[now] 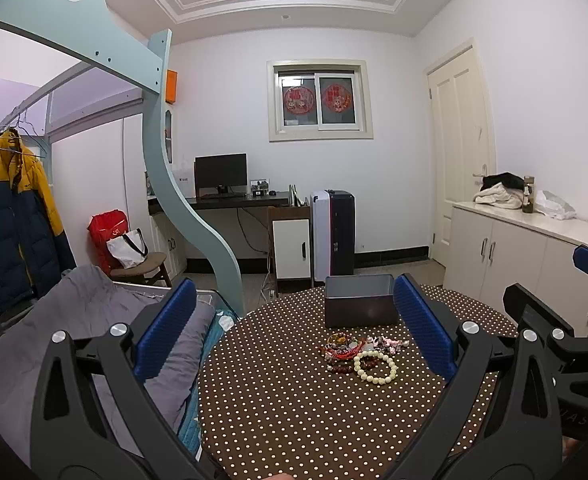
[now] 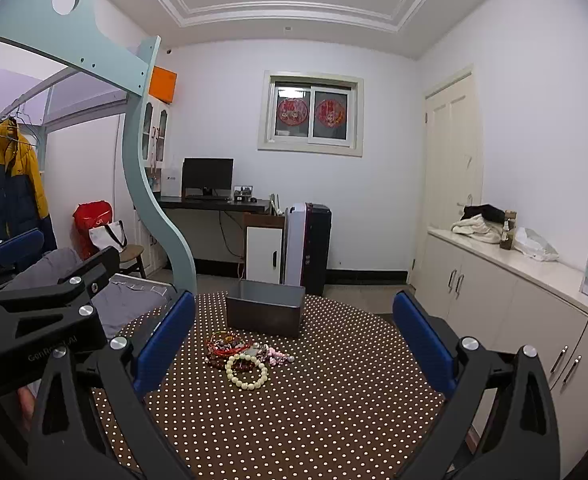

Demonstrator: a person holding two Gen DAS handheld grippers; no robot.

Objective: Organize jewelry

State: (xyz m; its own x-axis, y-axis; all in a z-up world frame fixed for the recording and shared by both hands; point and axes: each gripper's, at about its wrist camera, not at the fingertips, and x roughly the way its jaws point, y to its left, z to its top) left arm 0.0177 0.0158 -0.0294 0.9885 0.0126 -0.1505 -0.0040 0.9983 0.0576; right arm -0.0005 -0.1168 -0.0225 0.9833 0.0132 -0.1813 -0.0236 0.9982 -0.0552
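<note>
Between the jaws of the left gripper (image 1: 294,334) sits nothing at all, they're spread wide and not touching a thing. Same deal with the right gripper (image 2: 294,338), wide apart and empty, hanging above the polka-dot desk (image 2: 313,420). Out ahead of both, the jewelry pile (image 2: 246,358) lies loose on the cloth, cream bead bracelet (image 2: 247,372) nearest, red and pink strands tangled behind it. Just past that stands the dark box (image 2: 264,312), apparently empty. So I'd say nothing's sorted yet, the whole job is left.
</note>
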